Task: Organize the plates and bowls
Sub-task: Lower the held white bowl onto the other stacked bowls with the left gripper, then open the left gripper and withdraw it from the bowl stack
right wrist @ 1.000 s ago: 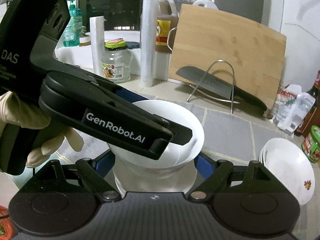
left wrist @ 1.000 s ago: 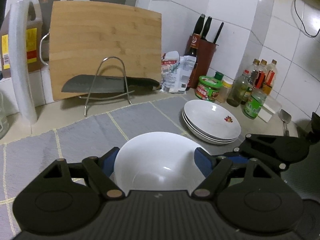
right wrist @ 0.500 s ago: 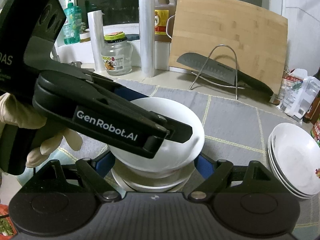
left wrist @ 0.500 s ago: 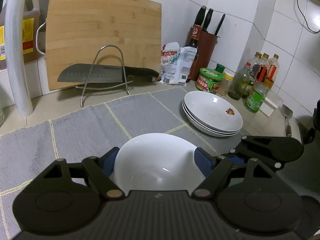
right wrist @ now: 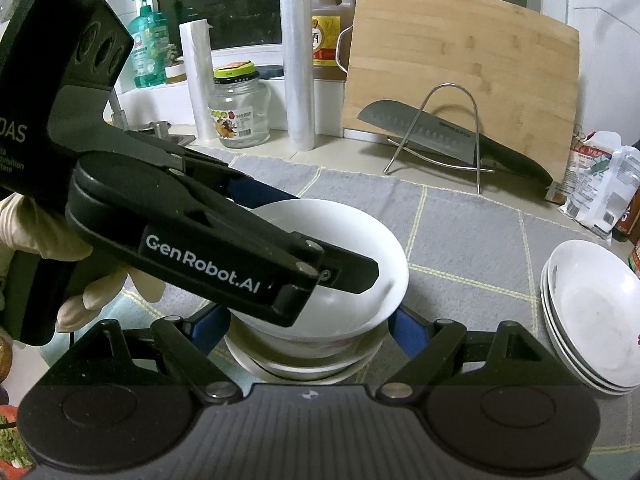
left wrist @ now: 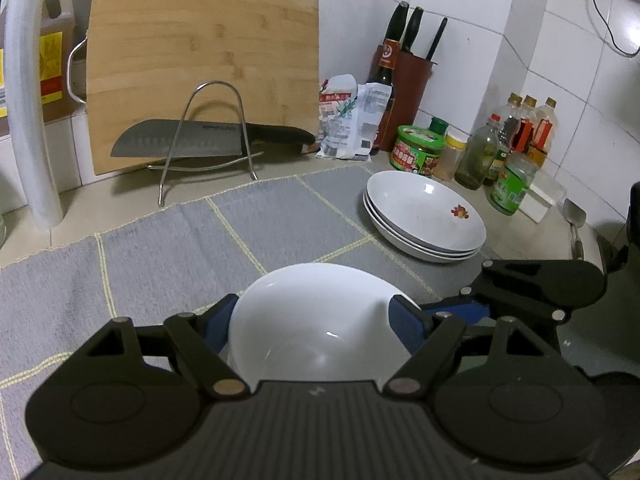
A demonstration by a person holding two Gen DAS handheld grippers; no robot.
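**Top bowl gripped above the stack, plates waiting at right**

Grey cloth with yellow grid lines (left wrist: 168, 248) covered the counter (left wrist: 72, 216) in the lower half of both views, with white tiled walls behind. I had the left gripper (left wrist: 316, 316) clamped on the white bowl (left wrist: 316, 320) at bottom centre of its view, the blue pads pressing its sides. From the right wrist camera, that bowl sat just over a stack of bowls (right wrist: 304, 360) at lower centre; whether it touched the one below, I could not tell. My right gripper (right wrist: 308, 324) straddled that stack with its jaws at a middling width, the pads beside the rim; I could not tell whether they pressed it. A gloved hand (right wrist: 80, 280) showed at left.

My worry was the glazed bowl slipping from its two-sided hold, or coming down tilted and knocking the stack askew. If the right gripper was not steadying the stack, it might slide on the cloth.

Three plates (left wrist: 424, 216) lay stacked at centre right. A cutting board (left wrist: 200, 60) leaned at upper left, a knife (left wrist: 192, 140) in a wire rack before it, jars and bottles along the right wall.
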